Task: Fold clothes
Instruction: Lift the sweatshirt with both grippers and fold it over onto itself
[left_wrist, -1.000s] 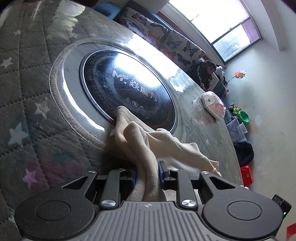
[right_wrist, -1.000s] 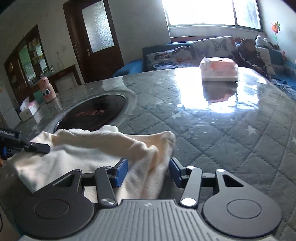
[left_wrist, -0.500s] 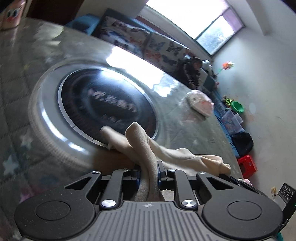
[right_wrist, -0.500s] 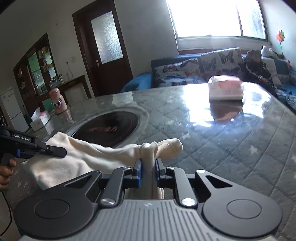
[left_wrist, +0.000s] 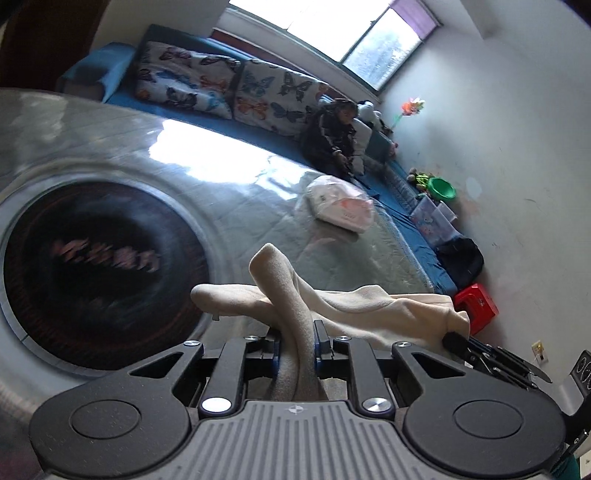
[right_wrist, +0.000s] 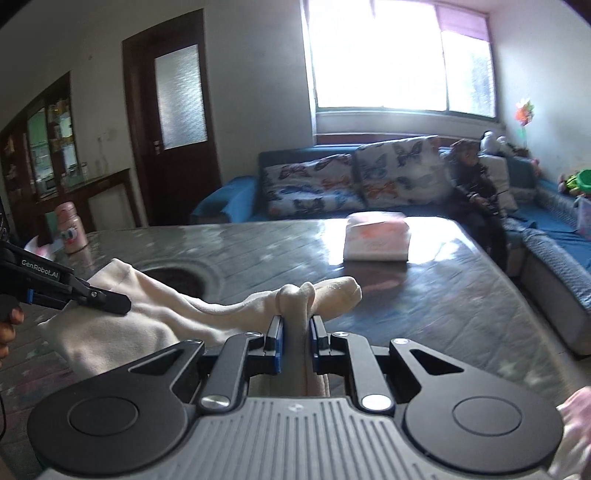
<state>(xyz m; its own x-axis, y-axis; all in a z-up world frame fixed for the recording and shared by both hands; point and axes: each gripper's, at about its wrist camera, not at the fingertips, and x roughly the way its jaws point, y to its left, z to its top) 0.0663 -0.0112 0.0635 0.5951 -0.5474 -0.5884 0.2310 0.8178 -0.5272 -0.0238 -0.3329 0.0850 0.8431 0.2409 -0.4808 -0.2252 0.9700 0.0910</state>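
Note:
A cream cloth (left_wrist: 369, 306) hangs stretched above the table between both grippers. My left gripper (left_wrist: 297, 332) is shut on a bunched fold at one end, and a tongue of fabric sticks up past its pads. Its black tip (right_wrist: 118, 302) also shows at the left of the right wrist view, pinching the cloth (right_wrist: 147, 321). My right gripper (right_wrist: 295, 326) is shut on the other end, with a rolled edge bulging over its fingers. In the left wrist view the right gripper (left_wrist: 456, 338) appears at the far right, clamped on the cloth's corner.
The grey quilted table (right_wrist: 424, 314) has a round dark hotplate (left_wrist: 92, 266) set into it. A tissue pack (right_wrist: 376, 240) lies toward the far edge, and a pink bottle (right_wrist: 72, 229) stands at the far left. Behind is a blue sofa (right_wrist: 332, 184) with a person (right_wrist: 476, 184) seated.
The right gripper went from open around the cloth to shut on it. Both grippers then rose, lifting the cloth off the table. The left view swung away from the hotplate toward the sofa.

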